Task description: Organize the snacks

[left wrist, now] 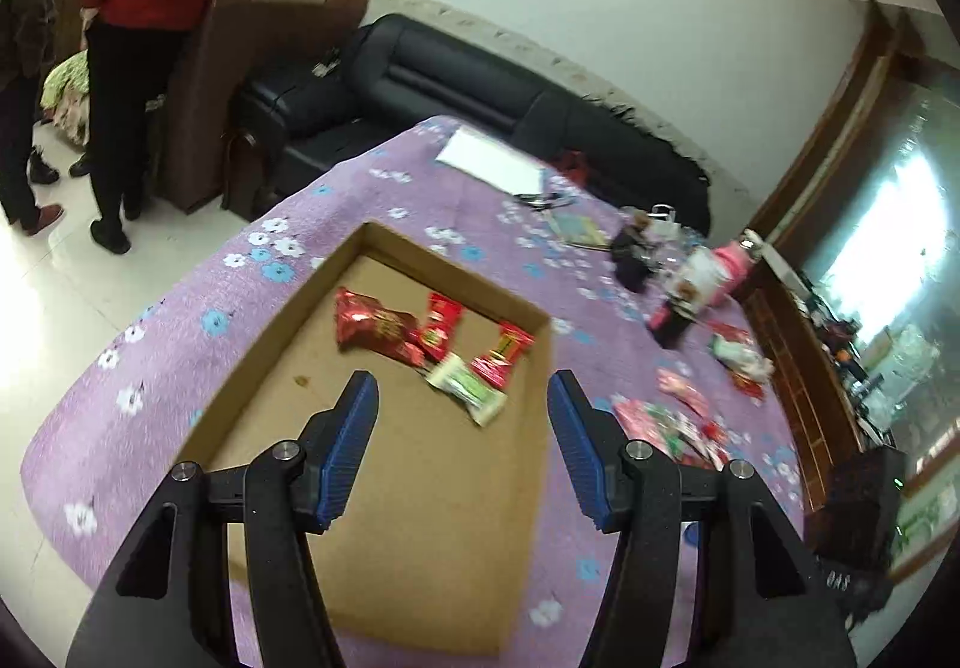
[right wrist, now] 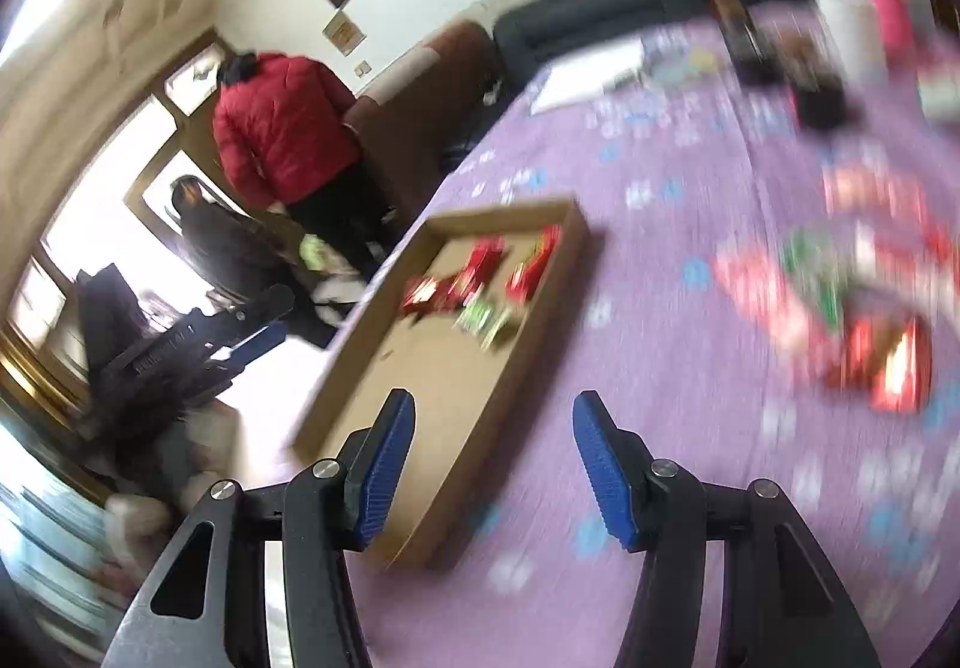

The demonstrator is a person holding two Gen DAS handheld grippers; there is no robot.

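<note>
left wrist view: left gripper (left wrist: 462, 389) over cardboard tray (left wrist: 384, 518), jaws apart and empty; snack packets (left wrist: 420, 344) at the tray's far end, more loose snacks (left wrist: 672, 419) on the purple cloth (left wrist: 180, 344) beside it. right wrist view, blurred: right gripper (right wrist: 493, 416) near the tray's corner, jaws apart, nothing between. probably light, crinkly, slippery; best pinched across a flat middle.
</note>
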